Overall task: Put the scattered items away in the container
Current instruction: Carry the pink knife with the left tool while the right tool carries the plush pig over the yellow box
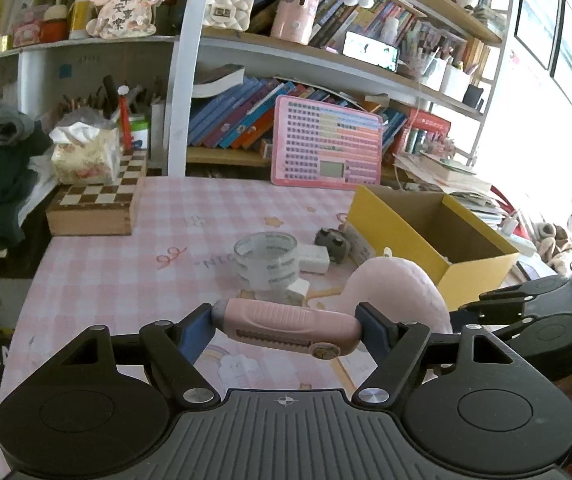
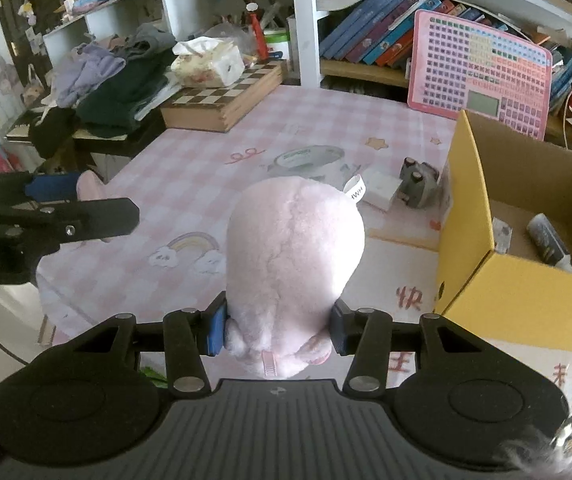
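Two loads held above the worktop: left hand-held gripper point(image 1: 286, 330) clamps a pink knife point(image 1: 286, 326) end to end, right hand-held gripper point(image 2: 278, 330) squeezes a plush point(image 2: 294, 256); carry each well over the box point(image 2: 518, 292) rim before releasing

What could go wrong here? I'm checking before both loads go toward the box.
1. The pink utility knife is pinched only at its ends by the left gripper, so it could pivot or slip out.
2. The pink plush toy, held by the right gripper, is bulky and may catch the yellow cardboard box wall.
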`<state>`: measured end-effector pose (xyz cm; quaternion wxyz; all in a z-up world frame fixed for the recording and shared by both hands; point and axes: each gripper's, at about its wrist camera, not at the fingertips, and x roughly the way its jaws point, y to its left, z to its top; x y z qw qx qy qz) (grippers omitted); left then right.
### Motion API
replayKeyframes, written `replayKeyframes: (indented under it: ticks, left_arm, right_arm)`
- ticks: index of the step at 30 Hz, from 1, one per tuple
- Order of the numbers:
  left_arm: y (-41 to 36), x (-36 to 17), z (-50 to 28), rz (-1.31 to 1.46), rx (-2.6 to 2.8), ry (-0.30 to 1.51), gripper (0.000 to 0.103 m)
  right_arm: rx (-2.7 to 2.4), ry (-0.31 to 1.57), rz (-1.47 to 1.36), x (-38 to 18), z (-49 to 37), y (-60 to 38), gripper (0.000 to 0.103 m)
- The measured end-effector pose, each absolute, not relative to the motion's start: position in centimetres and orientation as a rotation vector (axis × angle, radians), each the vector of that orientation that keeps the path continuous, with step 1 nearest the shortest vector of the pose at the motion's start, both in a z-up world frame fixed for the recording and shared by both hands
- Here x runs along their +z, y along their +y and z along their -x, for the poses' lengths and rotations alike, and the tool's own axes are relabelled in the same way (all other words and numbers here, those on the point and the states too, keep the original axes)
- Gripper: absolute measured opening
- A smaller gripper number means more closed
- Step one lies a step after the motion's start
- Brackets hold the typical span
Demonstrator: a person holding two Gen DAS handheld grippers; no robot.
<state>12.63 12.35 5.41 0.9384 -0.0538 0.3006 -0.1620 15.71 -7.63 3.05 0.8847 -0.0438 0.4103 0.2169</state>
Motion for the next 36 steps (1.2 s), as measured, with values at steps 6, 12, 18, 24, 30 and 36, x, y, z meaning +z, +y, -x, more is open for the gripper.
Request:
replayKeyframes:
  ticks: [6, 12, 18, 24, 30, 36]
  left_arm:
    - [12.7, 5.6, -11.3, 0.119, -0.345, 0.608, 0.077]
    - [12.7, 5.6, -10.4, 0.113, -0.369, 0.607, 0.077]
    - [12.2, 5.1, -9.9, 0.113, -0.415, 0.629, 0.077]
    - [11.3, 4.9, -9.8, 0.1, -0.461, 0.634, 0.077]
    - [10.0, 4.8, -9.9, 0.089, -0.507, 0.643, 0.077]
    - [8.2, 4.6, -10.0, 0.071, -0.549, 0.654, 0.077]
  right_arm:
    - [0.467, 0.844, 0.102, 3.2, -13.6, -6.5, 0.046]
    - [0.456, 0.838, 0.103, 3.2, -11.9, -6.0, 0.046]
    - [0.414, 0.853, 0.079, 2.9, -10.6, -6.4, 0.046]
    - [0.373, 0.868, 0.052, 2.5, -9.8, -7.4, 0.046]
    - [0.334, 0.874, 0.037, 2.4, -9.1, -8.5, 0.046]
    - [0.29, 0.886, 0.01, 2.2, -8.4, -10.2, 0.046]
